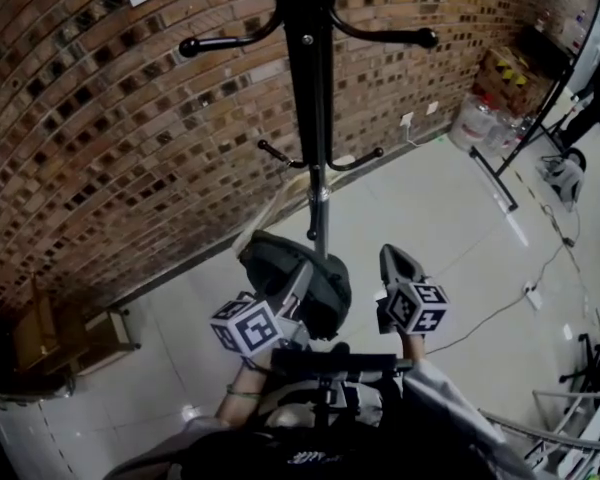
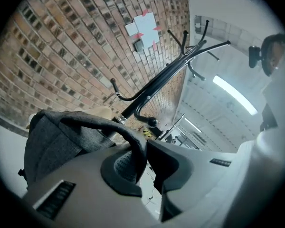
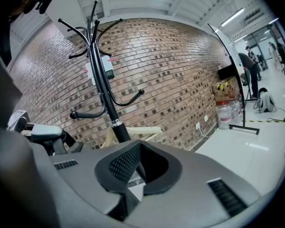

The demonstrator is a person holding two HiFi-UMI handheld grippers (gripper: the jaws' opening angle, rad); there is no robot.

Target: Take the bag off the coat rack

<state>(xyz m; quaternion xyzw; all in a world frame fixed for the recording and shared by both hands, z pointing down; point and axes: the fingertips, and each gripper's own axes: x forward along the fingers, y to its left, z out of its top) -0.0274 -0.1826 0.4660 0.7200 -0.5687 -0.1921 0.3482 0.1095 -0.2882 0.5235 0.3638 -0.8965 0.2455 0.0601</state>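
Left gripper (image 2: 141, 158) was clamped on the strap (image 2: 99, 124) of the grey bag (image 1: 270, 258), presumably bearing its weight; bag hung low on the near side of the coat rack (image 1: 310, 118), clearance from lowest hook (image 2: 153, 122) unclear; right gripper (image 3: 138, 163), right of the pole, was closed and empty.

A red brick wall (image 1: 110, 138) meets a pale glossy floor (image 1: 450, 228), with water jugs (image 1: 473, 123) at its foot.

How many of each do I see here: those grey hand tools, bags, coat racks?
Hand-held grippers: 2 (left hand-held gripper, right hand-held gripper)
Bag: 1
Coat rack: 1
Total: 4
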